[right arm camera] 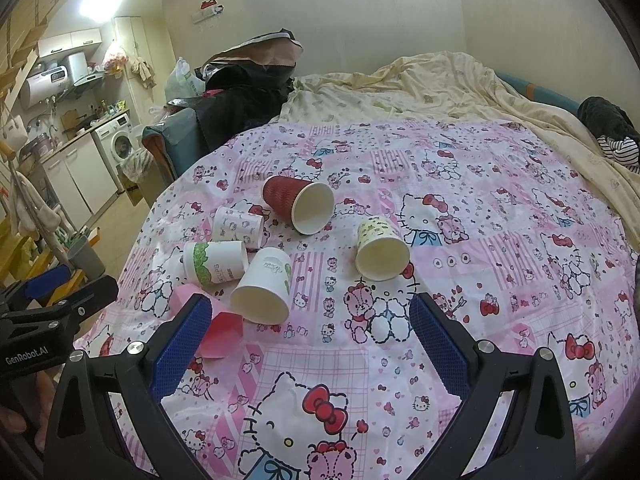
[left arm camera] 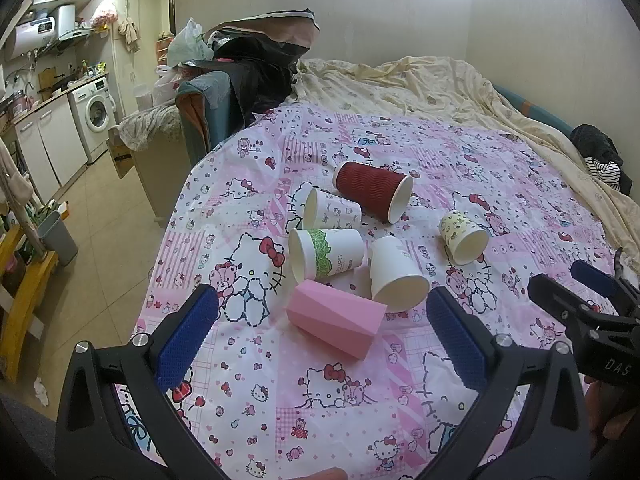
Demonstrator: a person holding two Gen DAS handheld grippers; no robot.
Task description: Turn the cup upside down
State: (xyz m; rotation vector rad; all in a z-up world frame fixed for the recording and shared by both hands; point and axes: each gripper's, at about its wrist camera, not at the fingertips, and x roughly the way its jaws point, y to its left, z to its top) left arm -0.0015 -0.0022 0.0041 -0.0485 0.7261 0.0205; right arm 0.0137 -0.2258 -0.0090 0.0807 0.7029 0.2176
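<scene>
Glossy plastic-looking tablecloth (left arm camera: 360, 380) with a cartoon print, smooth paper cups with matt white insides, one dark red cup (left arm camera: 370, 192) of ribbed corrugated paper, a matt pink faceted cup (left arm camera: 334, 326), rumpled cream cloth bedding (left arm camera: 460, 88) upper right, knurled blue gripper pads (left arm camera: 188, 336) on matt black plastic

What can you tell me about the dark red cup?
The dark red cup looks like paper with a wavy ribbed outside and a plain cream inside. It lies on its side on the pink cartoon tablecloth, farthest back in the group, mouth open toward the cameras, empty. It lies close to the small white patterned cup; neither gripper touches it.
</scene>
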